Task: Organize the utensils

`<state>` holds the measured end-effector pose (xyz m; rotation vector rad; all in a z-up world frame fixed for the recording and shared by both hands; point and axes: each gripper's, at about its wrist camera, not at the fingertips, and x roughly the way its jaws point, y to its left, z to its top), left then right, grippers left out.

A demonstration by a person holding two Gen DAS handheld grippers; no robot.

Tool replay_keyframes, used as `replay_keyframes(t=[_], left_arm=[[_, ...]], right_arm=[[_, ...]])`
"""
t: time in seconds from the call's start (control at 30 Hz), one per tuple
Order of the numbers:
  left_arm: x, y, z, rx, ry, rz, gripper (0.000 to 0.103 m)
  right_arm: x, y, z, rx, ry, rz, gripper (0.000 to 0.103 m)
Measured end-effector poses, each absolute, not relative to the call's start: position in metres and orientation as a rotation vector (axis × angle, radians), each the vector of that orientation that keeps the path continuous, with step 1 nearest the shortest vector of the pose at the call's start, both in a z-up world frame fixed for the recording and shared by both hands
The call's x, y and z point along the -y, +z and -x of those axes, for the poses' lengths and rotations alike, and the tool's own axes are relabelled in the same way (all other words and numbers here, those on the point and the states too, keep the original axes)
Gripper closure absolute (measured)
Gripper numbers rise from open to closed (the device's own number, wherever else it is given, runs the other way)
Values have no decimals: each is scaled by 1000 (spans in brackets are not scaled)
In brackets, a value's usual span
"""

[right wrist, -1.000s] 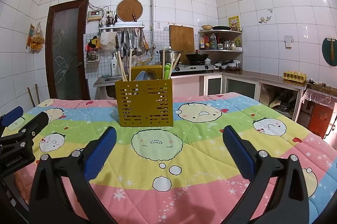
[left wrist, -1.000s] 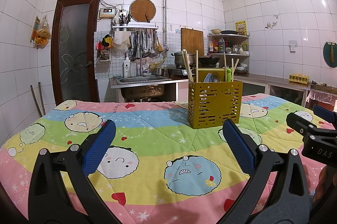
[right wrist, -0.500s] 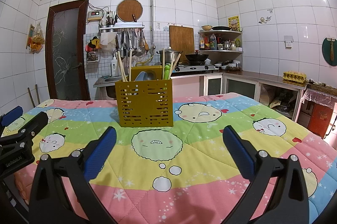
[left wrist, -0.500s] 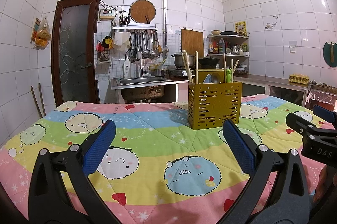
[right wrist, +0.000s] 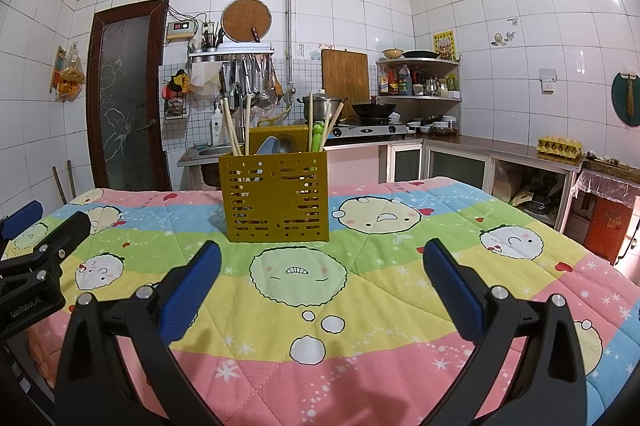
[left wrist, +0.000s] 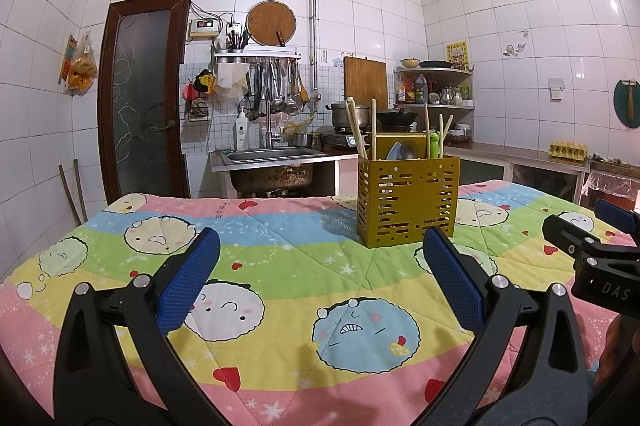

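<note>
Utensil holder [left wrist: 408, 201], mustard-yellow and perforated, stands upright on the far half of the table; in the right wrist view it sits left of centre [right wrist: 277, 197]. In it: wooden chopsticks [left wrist: 355, 129] leaning at the left end, spoons [left wrist: 401, 150] in the middle, green-handled pieces [left wrist: 434, 142] with more sticks at the right. No utensil lies loose on the cloth.

Change over the last second: essentially none. Holder and both tools sit as before, with only a slight drift in framing. Judgement: sorting looks complete or not begun; no grasp is under way.

Left gripper [left wrist: 320, 280]: jaws wide apart, empty, hanging over the near cloth, well short of the holder. Right gripper [right wrist: 322, 280]: same, wide apart and empty.

Surface: quilted tablecloth [left wrist: 280, 266] in pink, blue, green and yellow bands with cartoon faces; soft, may ruck.

Room: white-tiled kitchen, sink [left wrist: 276, 155] behind, dark door [left wrist: 142, 97] at far left, stove with wok [right wrist: 372, 109], corner shelves [right wrist: 420, 81].
</note>
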<state>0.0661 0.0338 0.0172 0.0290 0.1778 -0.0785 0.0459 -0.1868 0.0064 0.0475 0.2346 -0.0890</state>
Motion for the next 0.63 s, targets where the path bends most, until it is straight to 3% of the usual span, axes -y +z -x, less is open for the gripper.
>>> replay_keyframes(t=[0.63], left_arm=[[-32, 21, -62, -155, -66, -45, 5]], right_arm=[[186, 6, -46, -234, -90, -47, 4]])
